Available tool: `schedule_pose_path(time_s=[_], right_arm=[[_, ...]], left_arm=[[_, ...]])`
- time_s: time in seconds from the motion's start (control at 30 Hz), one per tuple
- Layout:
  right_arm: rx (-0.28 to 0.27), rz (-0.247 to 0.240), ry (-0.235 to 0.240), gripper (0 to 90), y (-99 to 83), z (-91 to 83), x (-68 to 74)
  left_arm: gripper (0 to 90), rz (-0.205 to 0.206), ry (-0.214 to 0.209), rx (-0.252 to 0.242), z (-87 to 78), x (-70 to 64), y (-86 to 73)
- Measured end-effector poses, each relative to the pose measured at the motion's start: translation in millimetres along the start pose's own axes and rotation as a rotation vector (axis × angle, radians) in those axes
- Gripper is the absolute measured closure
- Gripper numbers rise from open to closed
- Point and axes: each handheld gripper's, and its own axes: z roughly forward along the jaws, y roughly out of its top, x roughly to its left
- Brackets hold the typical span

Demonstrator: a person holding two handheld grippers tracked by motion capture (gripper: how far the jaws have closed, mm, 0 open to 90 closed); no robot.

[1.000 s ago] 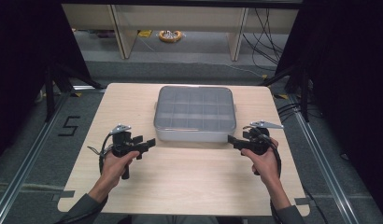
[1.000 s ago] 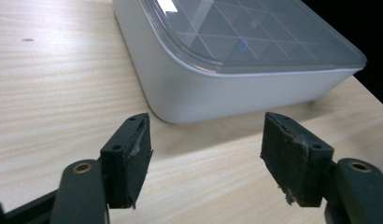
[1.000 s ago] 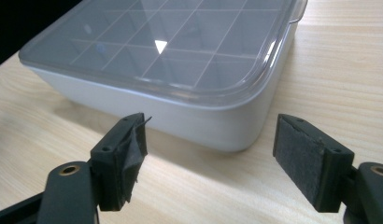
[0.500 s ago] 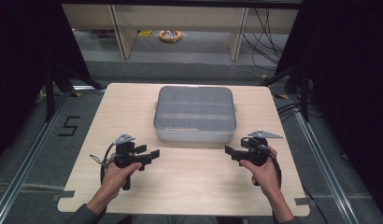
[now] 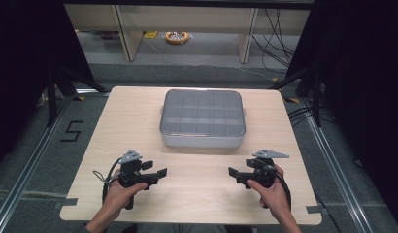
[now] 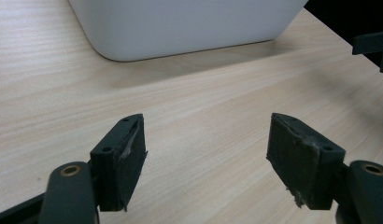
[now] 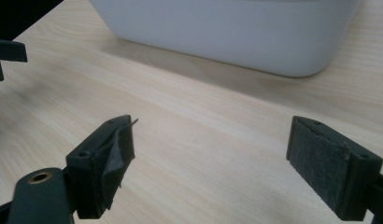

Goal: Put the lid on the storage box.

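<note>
A shallow white box (image 5: 203,137) with a clear lid over a grid of compartments sits at the table's middle back. Its lid is on and I cannot make out any contents. My left gripper (image 5: 157,173) rests low over the wood at the front left, open and empty, pointing right. My right gripper (image 5: 233,174) is at the front right, open and empty, pointing left at the other. In the left gripper view the gripper (image 6: 206,154) faces the box's white wall (image 6: 180,23). In the right gripper view the gripper (image 7: 210,156) faces the box wall (image 7: 227,28) too.
The light wooden table (image 5: 197,199) has bare wood between the two grippers and the box. Beyond the table lie a grey floor, cables, and a yellow roll (image 5: 176,37) under a shelf. Black curtains stand on both sides.
Both hands have drawn the grippers back from the box toward the table's front edge. Both pairs of jaws stay open.
</note>
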Motion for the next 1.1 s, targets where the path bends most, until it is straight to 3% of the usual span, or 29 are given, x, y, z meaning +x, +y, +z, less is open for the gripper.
schedule_pose_path(time_s=[0.1, 0.13, 0.2, 0.3, 0.33, 0.37, 0.53, 0.7, 0.73, 0.77, 0.87, 0.9, 0.93, 1.1], right_arm=[[0.004, -0.008, 0.005, 16.4, -3.8, 0.2, 2.3], [0.007, 0.016, 0.008, 16.4, -5.8, 0.4, 5.8], [0.014, -0.014, 0.012, 16.4, -8.2, -0.4, 5.5], [0.025, -0.015, 0.008, 16.5, -12.2, -0.9, 8.2], [0.027, 0.027, 0.015, 16.5, -14.3, -0.7, 12.5], [0.024, -0.002, 0.017, 16.6, -15.3, -1.8, 10.8], [0.031, -0.014, 0.028, 16.8, -23.6, -3.4, 15.1], [0.055, -0.032, 0.048, 16.8, -32.9, -4.9, 20.4], [0.062, 0.007, 0.037, 16.9, -34.9, -6.3, 25.6], [0.061, -0.042, 0.032, 16.8, -34.9, -6.9, 22.8], [0.066, -0.040, 0.048, 16.9, -39.5, -9.3, 26.1], [0.089, 0.001, 0.058, 16.9, -41.5, -10.0, 30.2], [0.078, -0.039, 0.054, 16.9, -42.7, -9.8, 27.5], [0.100, -0.056, 0.049, 16.7, -50.8, -12.5, 32.4]], left_arm=[[27.2, 0.023, 0.003, 0.010, -2.5, -4.0, -3.9], [27.1, 0.030, 0.001, 0.008, -2.7, -4.6, -5.1], [26.8, 0.039, -0.001, 0.015, -4.2, -7.7, -8.1], [26.3, 0.053, -0.013, 0.016, -5.4, -11.7, -11.4], [25.9, 0.054, -0.020, 0.023, -5.8, -13.1, -12.5], [25.1, 0.049, -0.035, 0.029, -6.1, -14.2, -13.8], [21.9, 0.047, -0.066, 0.041, -10.9, -20.5, -20.9], [20.5, 0.103, -0.065, 0.040, -14.4, -27.0, -29.4], [20.4, 0.117, -0.062, 0.050, -15.4, -27.6, -30.8], [20.4, 0.122, -0.060, 0.047, -15.5, -29.9, -33.6], [20.2, 0.135, -0.066, 0.062, -17.3, -33.9, -39.5], [20.1, 0.148, -0.066, 0.068, -18.0, -34.6, -41.1], [20.1, 0.145, -0.064, 0.067, -18.0, -36.9, -42.9], [18.9, 0.185, -0.057, 0.076, -19.6, -42.2, -48.8]])
